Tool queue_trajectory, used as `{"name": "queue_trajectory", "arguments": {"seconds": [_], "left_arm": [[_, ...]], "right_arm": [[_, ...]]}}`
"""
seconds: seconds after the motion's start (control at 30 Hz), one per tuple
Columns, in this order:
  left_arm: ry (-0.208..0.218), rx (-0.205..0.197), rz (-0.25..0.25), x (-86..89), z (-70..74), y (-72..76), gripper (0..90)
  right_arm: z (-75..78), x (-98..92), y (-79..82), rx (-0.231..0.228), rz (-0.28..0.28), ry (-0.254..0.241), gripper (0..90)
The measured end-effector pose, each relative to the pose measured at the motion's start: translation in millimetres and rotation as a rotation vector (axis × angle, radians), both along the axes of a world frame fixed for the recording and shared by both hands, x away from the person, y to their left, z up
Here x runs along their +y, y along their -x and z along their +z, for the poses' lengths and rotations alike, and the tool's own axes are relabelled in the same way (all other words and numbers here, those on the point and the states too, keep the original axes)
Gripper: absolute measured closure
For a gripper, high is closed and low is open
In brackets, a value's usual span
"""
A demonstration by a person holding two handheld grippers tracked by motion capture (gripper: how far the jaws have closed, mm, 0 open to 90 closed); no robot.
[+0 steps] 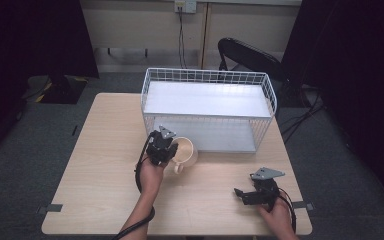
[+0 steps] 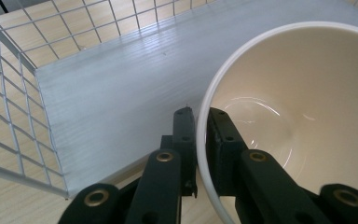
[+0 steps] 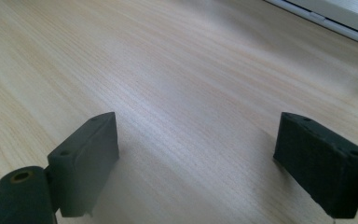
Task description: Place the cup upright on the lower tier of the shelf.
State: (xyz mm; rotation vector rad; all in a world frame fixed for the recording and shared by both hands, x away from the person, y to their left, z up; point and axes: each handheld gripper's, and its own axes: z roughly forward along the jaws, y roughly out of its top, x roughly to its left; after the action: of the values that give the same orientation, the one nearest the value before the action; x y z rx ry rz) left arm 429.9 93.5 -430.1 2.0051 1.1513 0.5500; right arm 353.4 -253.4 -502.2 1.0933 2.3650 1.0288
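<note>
- While my left gripper (image 2: 201, 122) pinches the rim of the cream mug (image 1: 184, 152), one jaw inside the wall and one outside, I read the step in hand as carrying the mug into the white wire rack (image 1: 207, 109).
- Taking the rack as my landmark: the mug is just in front of its open lower level, near the front left corner, with its mouth turned up and its handle pointing away from the rack toward me.
- From the left gripper view, the rack's white lower shelf (image 2: 116, 98) lies just beyond the mug's rim and the wire side wall (image 2: 14, 116) stands off to the left; I cannot tell whether the mug's base is on the table or lifted.
- My right gripper (image 1: 252, 194) sits well clear of the rack, near the front right corner of the wooden table (image 1: 105, 165), its jaws spread wide with nothing but bare tabletop between them.
- I judge the task roughly halfway: the mug is gripped and brought to the rack but not yet inside it.
- The next move, as I see it, calls for easing the mug forward under the rack's upper shelf (image 1: 207, 100), low enough to clear that shelf and high enough to pass the front edge of the lower one.
- I would keep the pinch firm until the base is flat on the lower shelf, since a rim grip lets a mug swing.
</note>
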Motion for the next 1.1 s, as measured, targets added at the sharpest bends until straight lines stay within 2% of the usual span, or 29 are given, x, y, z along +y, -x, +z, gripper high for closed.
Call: {"name": "queue_trajectory", "arguments": {"seconds": [0.37,0.4,0.7,0.77,1.0,1.1], "left_arm": [[-0.001,-0.018,0.019,-8.4,0.3,-4.9,83.1],[-0.005,-0.029,0.024,-10.1,-0.3,-5.3,83.1],[-0.014,-0.048,0.039,-16.6,-1.6,-8.2,83.1],[-0.028,-0.051,0.038,-18.6,-1.4,-9.3,83.1],[-0.001,-0.058,0.075,-21.3,-6.9,-14.1,83.1],[-0.026,-0.068,0.086,-23.1,-9.0,-14.8,83.1]], "right_arm": [[0.0,0.0,0.0,0.0,0.0,0.0,12.8],[0.0,0.0,0.0,0.0,0.0,0.0,12.8],[0.0,0.0,0.0,0.0,0.0,0.0,12.8],[0.0,0.0,0.0,0.0,0.0,0.0,12.8],[0.0,0.0,0.0,0.0,0.0,0.0,12.8],[0.0,0.0,0.0,0.0,0.0,0.0,12.8]]}}
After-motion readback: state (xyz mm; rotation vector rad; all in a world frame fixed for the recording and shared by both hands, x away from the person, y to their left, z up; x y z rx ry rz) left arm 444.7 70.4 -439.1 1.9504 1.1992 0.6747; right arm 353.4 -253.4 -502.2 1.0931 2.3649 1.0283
